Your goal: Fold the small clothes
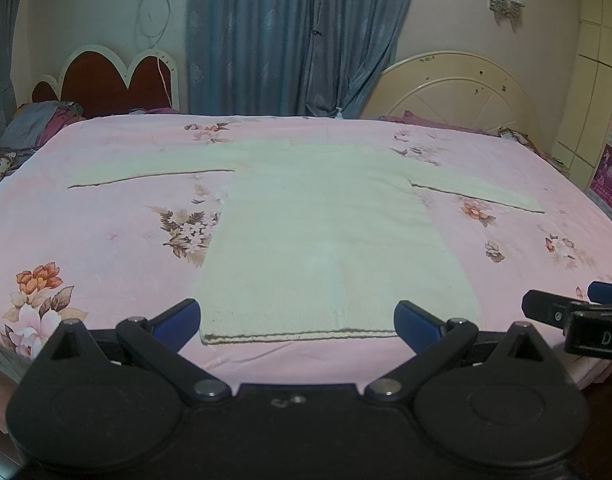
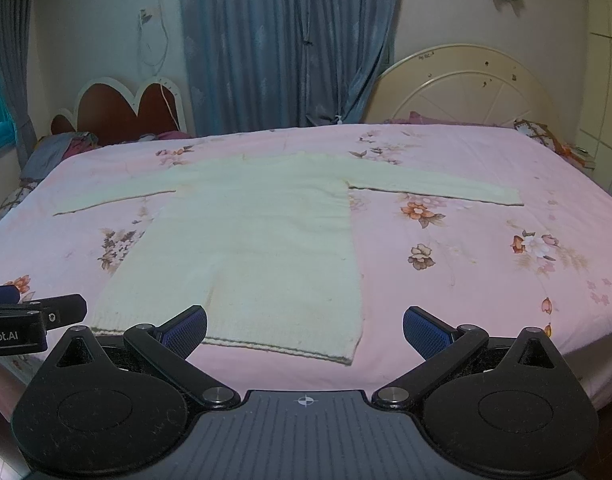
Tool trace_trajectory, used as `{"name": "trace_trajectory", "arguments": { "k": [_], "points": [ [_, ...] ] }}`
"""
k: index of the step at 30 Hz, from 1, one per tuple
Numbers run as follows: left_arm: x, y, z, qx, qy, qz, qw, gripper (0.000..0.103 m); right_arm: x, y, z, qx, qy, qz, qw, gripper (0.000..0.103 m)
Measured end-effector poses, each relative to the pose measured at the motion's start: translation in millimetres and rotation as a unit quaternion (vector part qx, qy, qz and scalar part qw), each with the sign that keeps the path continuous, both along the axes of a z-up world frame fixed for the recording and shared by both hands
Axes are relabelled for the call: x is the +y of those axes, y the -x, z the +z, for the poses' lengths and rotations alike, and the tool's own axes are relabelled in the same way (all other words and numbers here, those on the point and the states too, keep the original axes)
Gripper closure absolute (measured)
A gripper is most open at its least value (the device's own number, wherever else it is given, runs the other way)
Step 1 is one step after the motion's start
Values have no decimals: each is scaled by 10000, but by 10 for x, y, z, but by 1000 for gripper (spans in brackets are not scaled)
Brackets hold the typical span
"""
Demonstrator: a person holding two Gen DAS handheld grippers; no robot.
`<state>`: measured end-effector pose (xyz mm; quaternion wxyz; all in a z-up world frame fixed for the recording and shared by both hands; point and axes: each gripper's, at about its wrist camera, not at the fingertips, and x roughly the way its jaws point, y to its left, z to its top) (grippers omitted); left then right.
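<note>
One cream sweater (image 1: 326, 236) spread flat on one bed (image 1: 106, 216) with pink floral sheet, both sleeves out; two grippers, left gripper (image 1: 296, 322) and right gripper (image 2: 305, 330), jaws wide and empty, near its hem.

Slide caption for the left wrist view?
Open left gripper faces the hem of a cream sweater spread flat on a floral bedsheet.

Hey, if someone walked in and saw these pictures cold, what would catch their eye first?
Most likely the pale cream knitted long-sleeved sweater, spread flat with both sleeves out across the middle of the pink flower-printed bed sheet. Next, the two black tools with blue pads at the near edge: the left tool open at the sweater's hem, and the right tool open at the hem's right corner.
</note>
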<state>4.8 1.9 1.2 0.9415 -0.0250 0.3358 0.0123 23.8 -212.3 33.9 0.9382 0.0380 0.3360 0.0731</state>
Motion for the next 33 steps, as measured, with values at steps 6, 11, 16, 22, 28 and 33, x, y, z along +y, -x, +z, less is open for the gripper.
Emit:
{"name": "trace_trajectory", "arguments": {
  "k": [6,11,16,22,28,33],
  "points": [
    [5,4,0,-11,-15,4,10000,0,2,-6,-5,-1,-10,-3,10000,0],
    [10,4,2,-17,-19,11,10000,0,21,-15,-10,2,-3,6,10000,0],
    [17,3,3,-15,-22,26,10000,0,19,-14,-12,0,-5,8,10000,0],
    [38,-4,7,-7,-12,35,10000,0,28,-22,-16,5,-10,17,10000,0],
    [39,-1,7,-9,-11,41,10000,0,50,-31,-22,9,-2,5,10000,0],
    [40,-2,9,-16,-15,37,10000,0,61,-33,-22,5,0,2,10000,0]
  ]
}}
